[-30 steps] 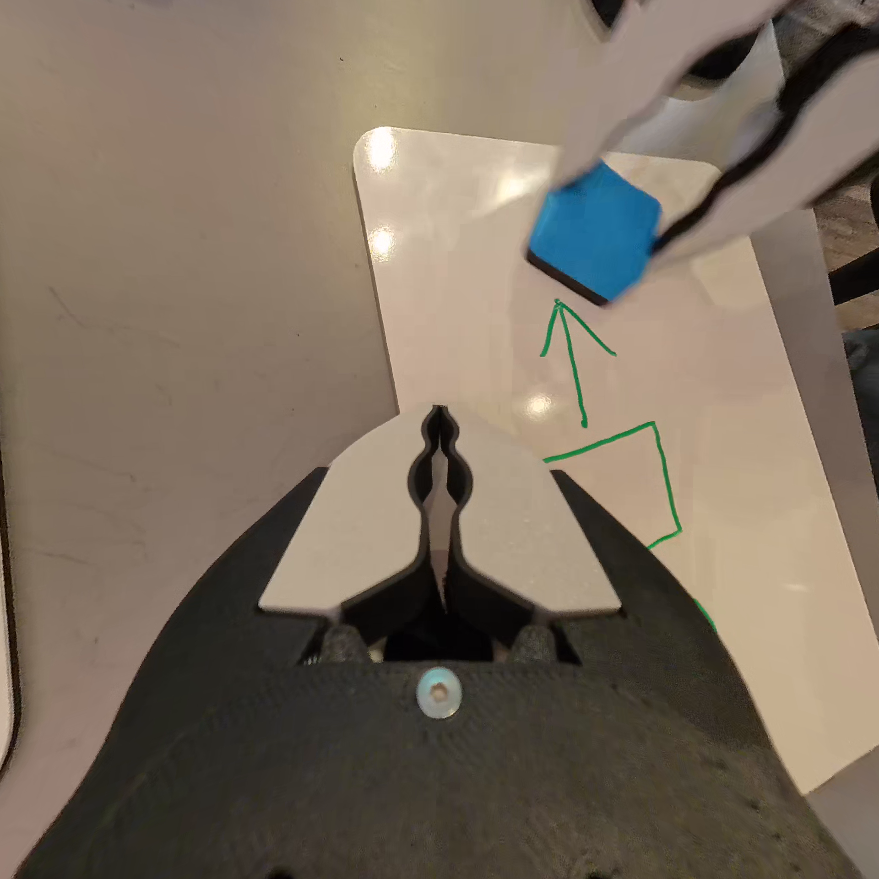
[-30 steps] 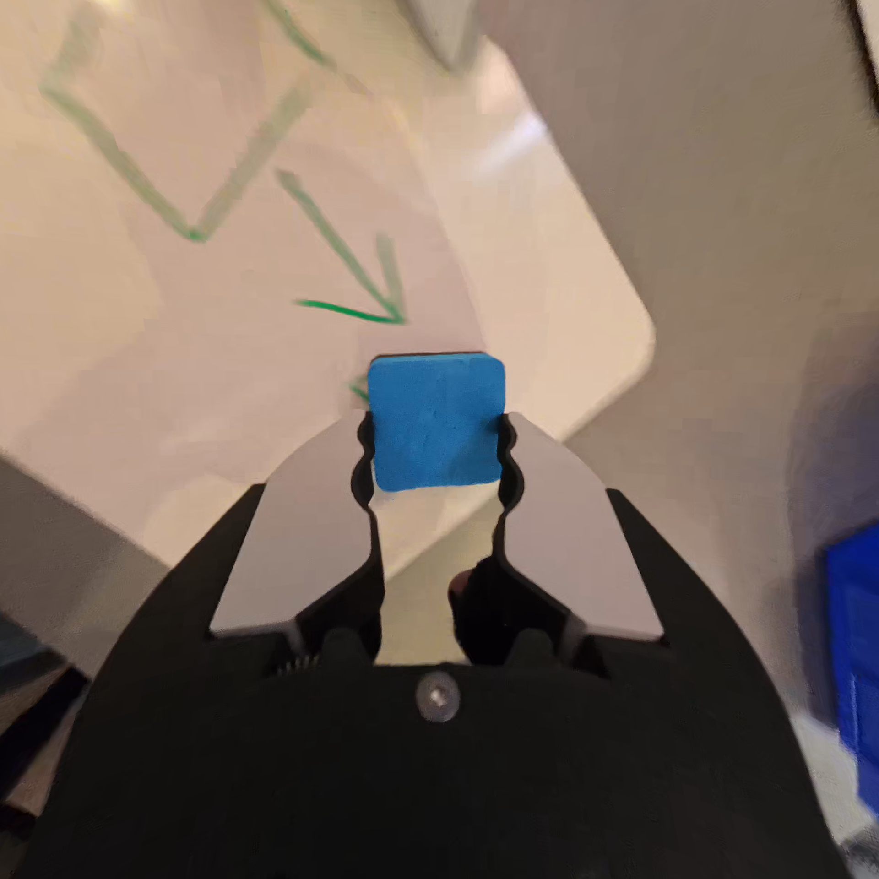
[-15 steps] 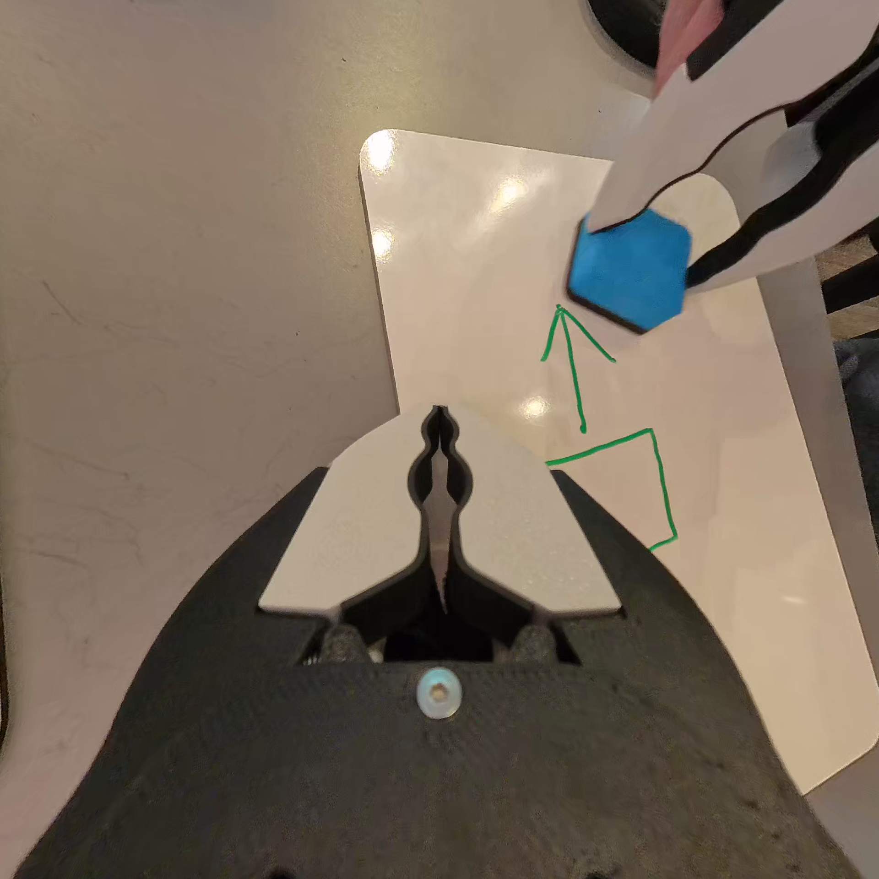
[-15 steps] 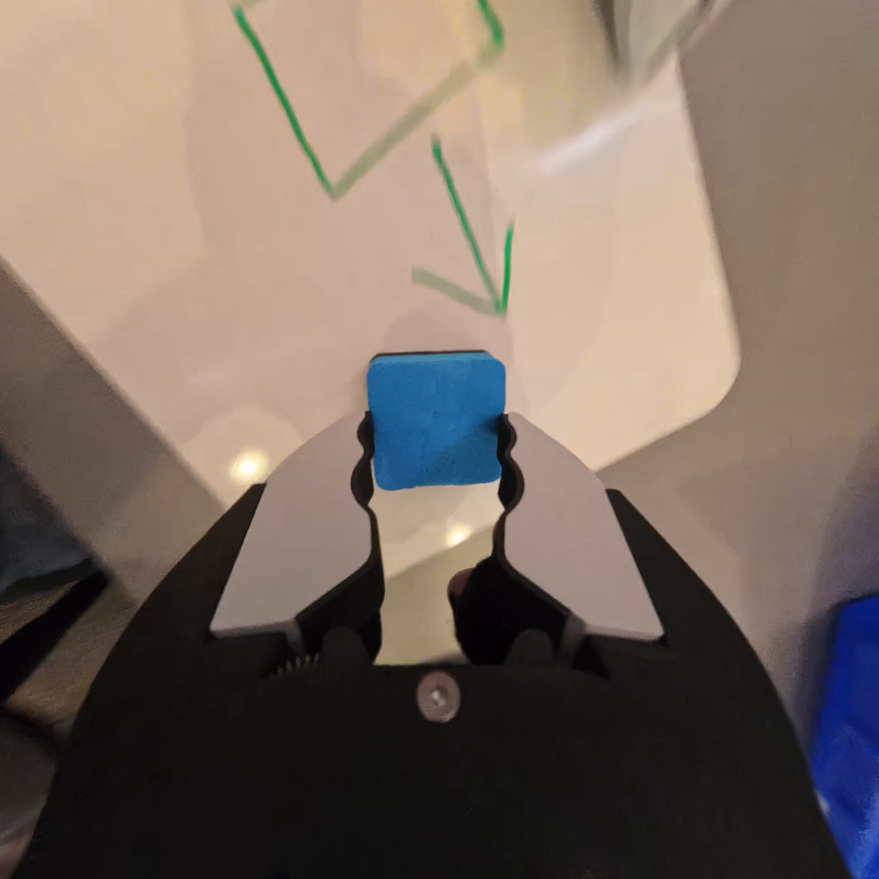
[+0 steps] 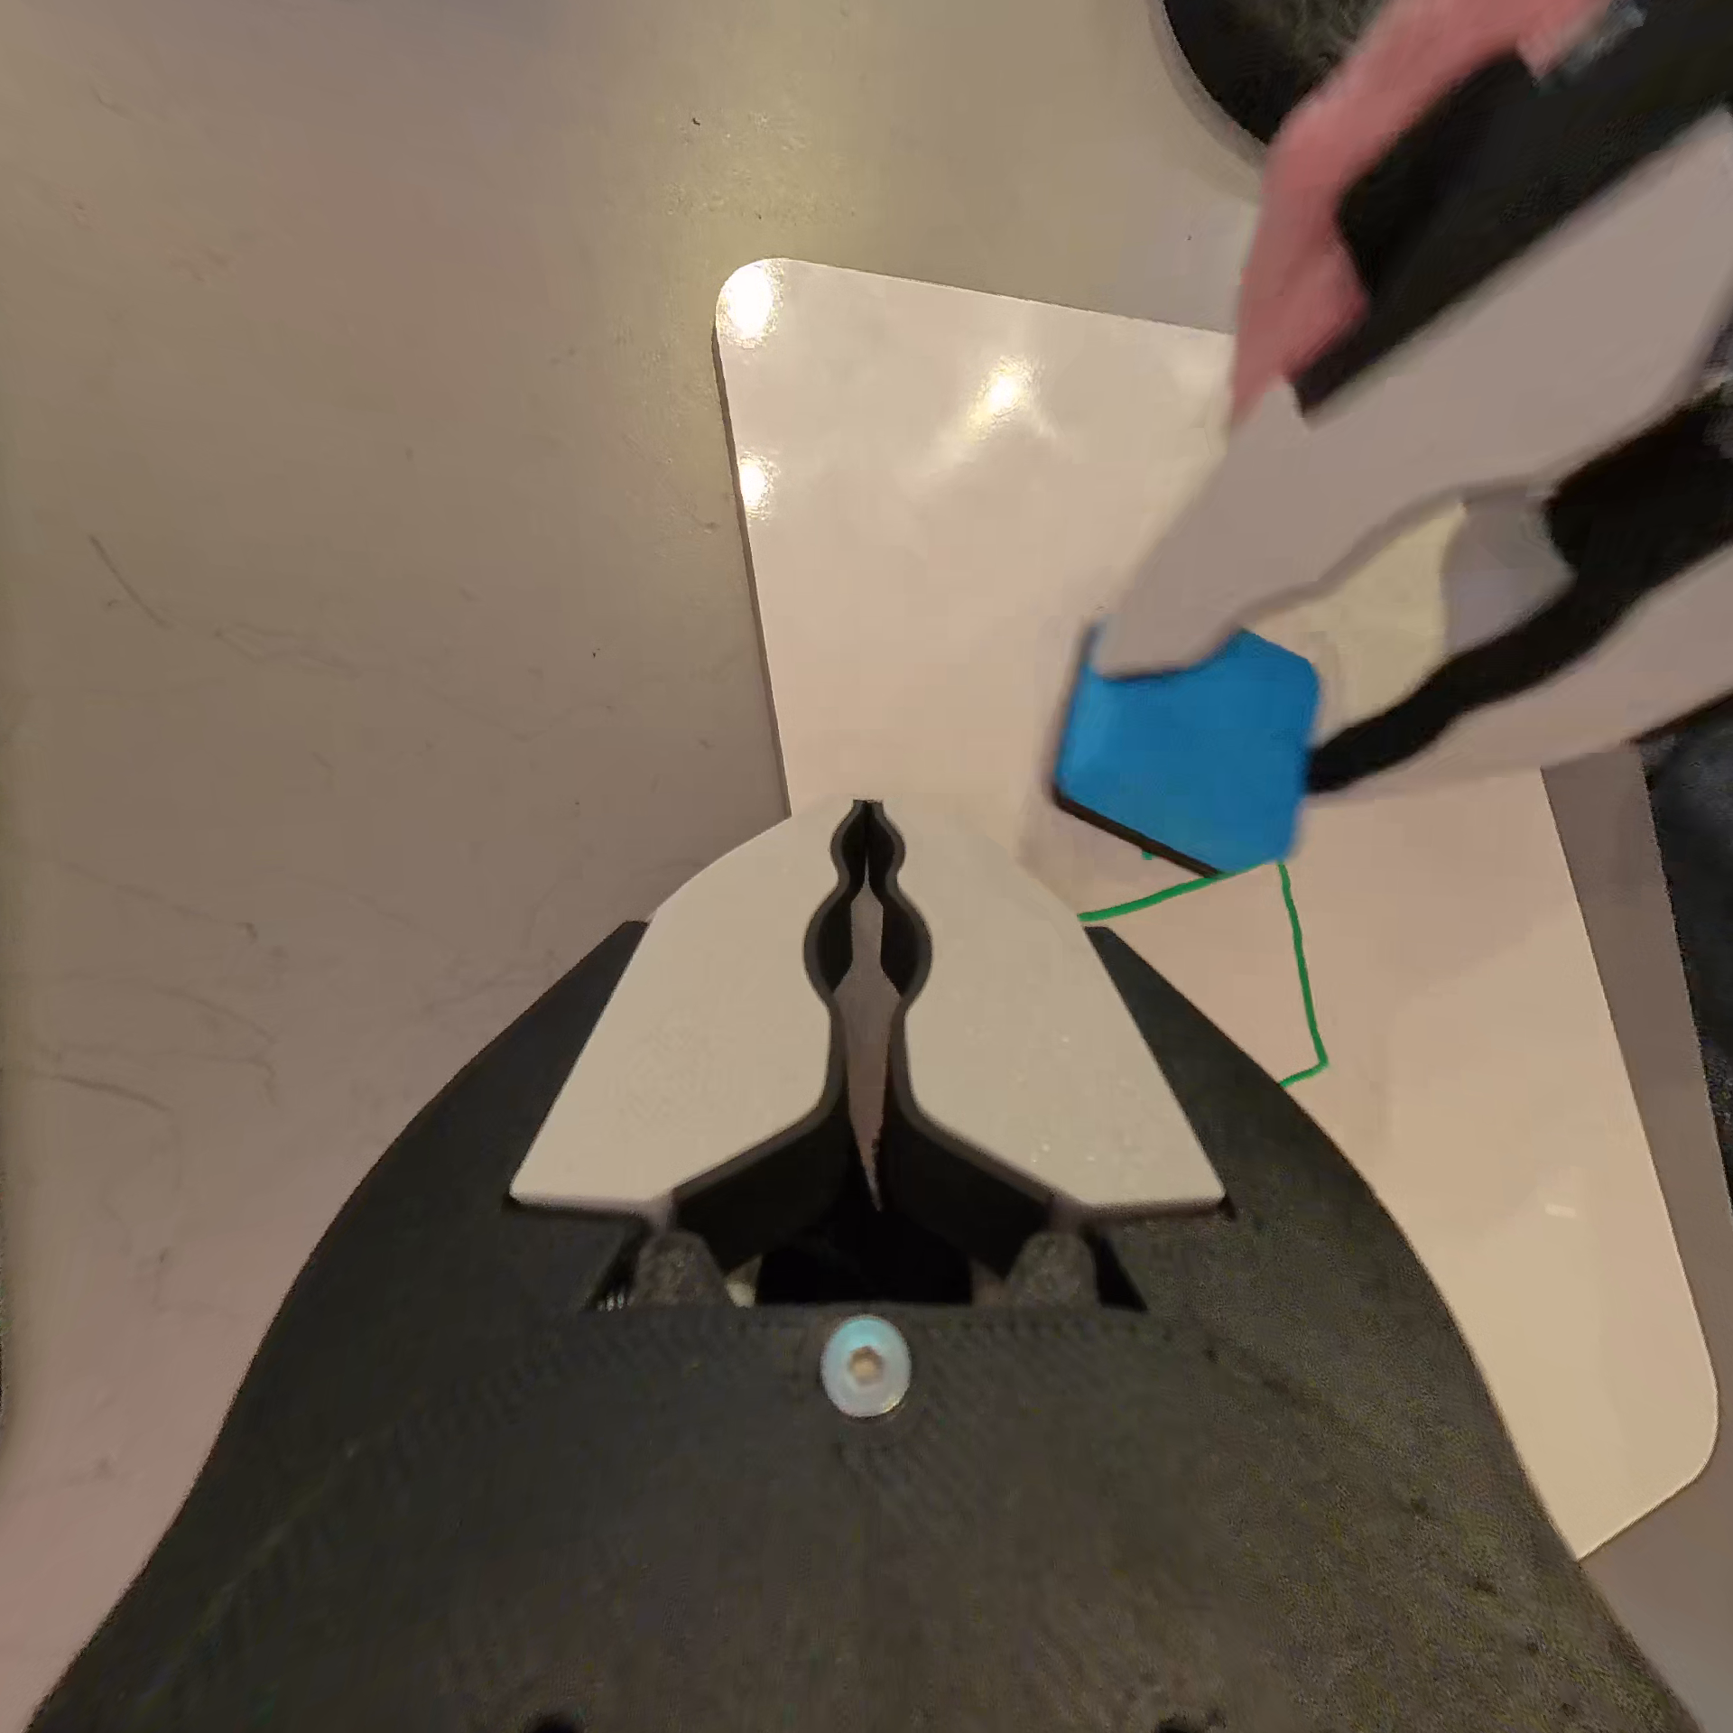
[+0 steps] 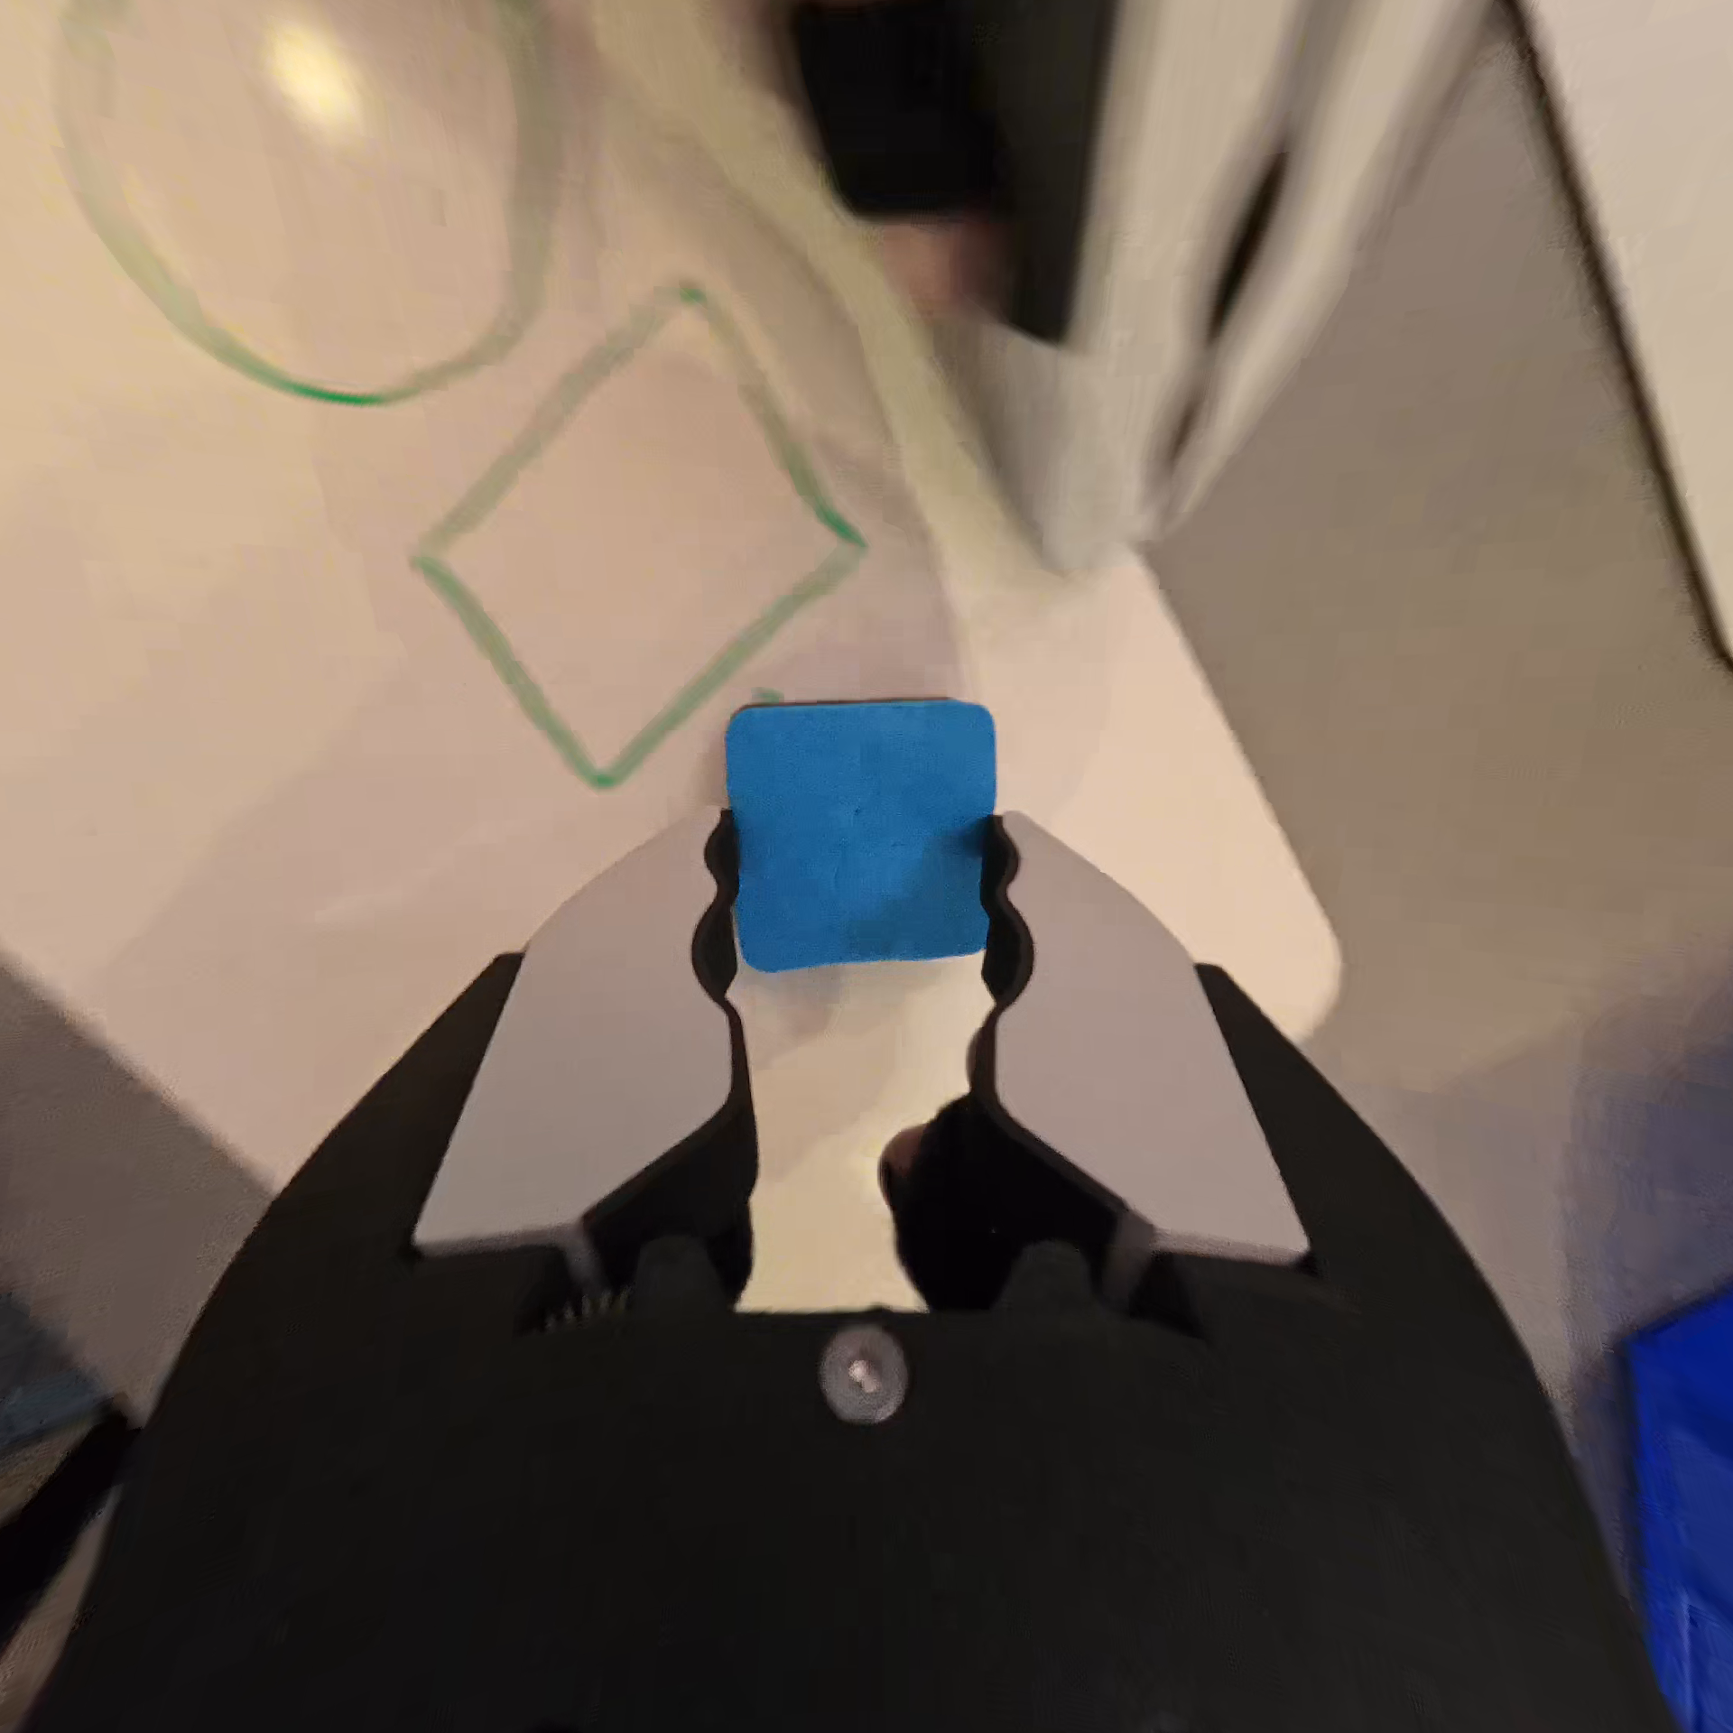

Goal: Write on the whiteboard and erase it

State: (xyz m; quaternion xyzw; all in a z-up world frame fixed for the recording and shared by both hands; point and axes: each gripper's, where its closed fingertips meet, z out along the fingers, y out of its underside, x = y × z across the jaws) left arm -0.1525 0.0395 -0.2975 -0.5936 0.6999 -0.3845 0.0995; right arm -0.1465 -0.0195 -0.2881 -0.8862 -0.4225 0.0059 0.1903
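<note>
A white whiteboard [image 5: 919, 525] lies flat on the beige table [image 5: 356, 563]. My right gripper [image 6: 858, 825] is shut on a blue square eraser [image 6: 858, 835], both pads pressed to its sides. In the left wrist view the eraser [image 5: 1186, 750] is pressed on the board at the top edge of a green drawn square [image 5: 1299, 966]. The right wrist view shows that green square [image 6: 638, 553] and a green circle [image 6: 281, 281] beyond it. My left gripper [image 5: 867, 811] is shut with nothing in it, over the board's left edge.
A person's hand [image 5: 1313, 234] holds the right gripper. A blue object [image 6: 1679, 1463] lies at the lower right in the right wrist view. A dark round thing [image 5: 1247, 56] sits beyond the board's far edge. The left gripper's tips are roughly 7 cm from the right gripper's.
My right gripper has swept the eraser down the board toward the left gripper, over the green arrow, which no longer shows. The left gripper has stayed still and shut.
</note>
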